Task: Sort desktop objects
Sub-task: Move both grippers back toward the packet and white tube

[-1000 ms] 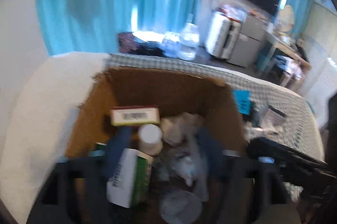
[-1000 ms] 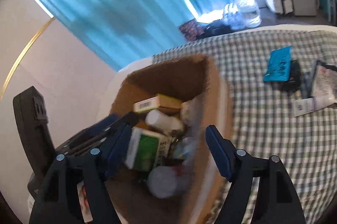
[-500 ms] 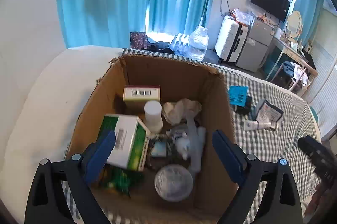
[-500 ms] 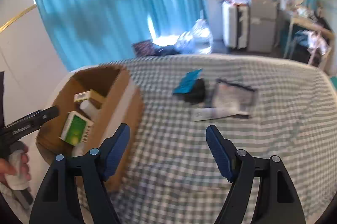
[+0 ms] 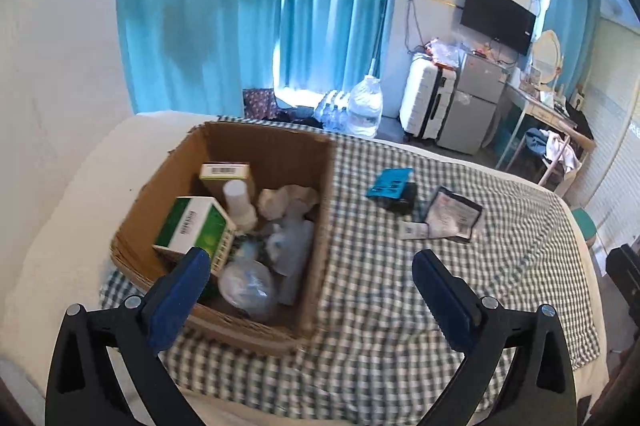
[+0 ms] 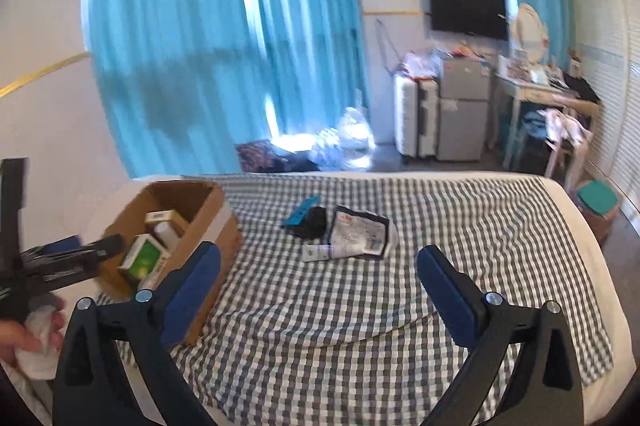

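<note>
Box at cloth's left edge, holding cartons, bottle, wrappers. Pouch, blue card mid-cloth; bare checks right. Left gripper, right gripper: jaws opening, nothing between.

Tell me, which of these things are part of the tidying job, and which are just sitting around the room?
Part of the job:
cardboard box, already holding packets
blue packet
black item beside it
foil pouch
small white tube

Just lying about:
suitcase
water bottle
wall television
curtains
</note>
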A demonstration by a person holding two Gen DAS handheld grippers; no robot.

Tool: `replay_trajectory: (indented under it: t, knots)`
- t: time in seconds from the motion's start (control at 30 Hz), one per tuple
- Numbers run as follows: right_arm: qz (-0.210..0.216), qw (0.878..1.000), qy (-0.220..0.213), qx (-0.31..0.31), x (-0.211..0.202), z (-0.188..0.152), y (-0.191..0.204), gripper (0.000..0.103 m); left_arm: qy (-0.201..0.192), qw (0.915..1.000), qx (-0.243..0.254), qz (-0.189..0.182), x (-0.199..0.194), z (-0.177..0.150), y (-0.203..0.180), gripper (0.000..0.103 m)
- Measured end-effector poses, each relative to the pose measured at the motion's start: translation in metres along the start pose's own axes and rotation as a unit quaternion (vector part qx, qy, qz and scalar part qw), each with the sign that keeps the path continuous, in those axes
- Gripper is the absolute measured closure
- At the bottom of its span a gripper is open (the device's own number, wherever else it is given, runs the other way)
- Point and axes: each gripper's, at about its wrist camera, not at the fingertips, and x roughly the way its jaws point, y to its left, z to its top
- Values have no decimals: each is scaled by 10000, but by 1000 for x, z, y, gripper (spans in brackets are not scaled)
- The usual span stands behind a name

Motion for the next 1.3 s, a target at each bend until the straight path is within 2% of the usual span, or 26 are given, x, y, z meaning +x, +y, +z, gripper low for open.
replay_trajectory:
  t: [0.1,0.23,0.37,0.5,0.93,1.1,1.3]
  knots:
    - [-139,9997,-178,-112,-14,-7,-14,0,-9,9998,157,-119,-2,-8,-22,0]
    - [-106,9998,49,158,-15,-16,-40,0,63,9985,523,-171,4,-17,-54,0]
    - [3,9990,40,449,-13,-25,-60,0,214,9966,736,-292,18,-25,-77,0]
    - [-122,9989,-24,450,-7,-34,-70,0,361,9950,812,-452,34,-33,-90,0]
    - [185,9936,824,753,71,-62,-95,0,886,9891,962,-670,123,-41,-128,0]
    - [74,9954,810,515,102,-53,-101,1,1150,9839,916,-1018,167,-35,-144,0]
    - [249,9953,928,140,162,-34,-112,5,1179,9794,1321,-972,225,-21,-173,0]
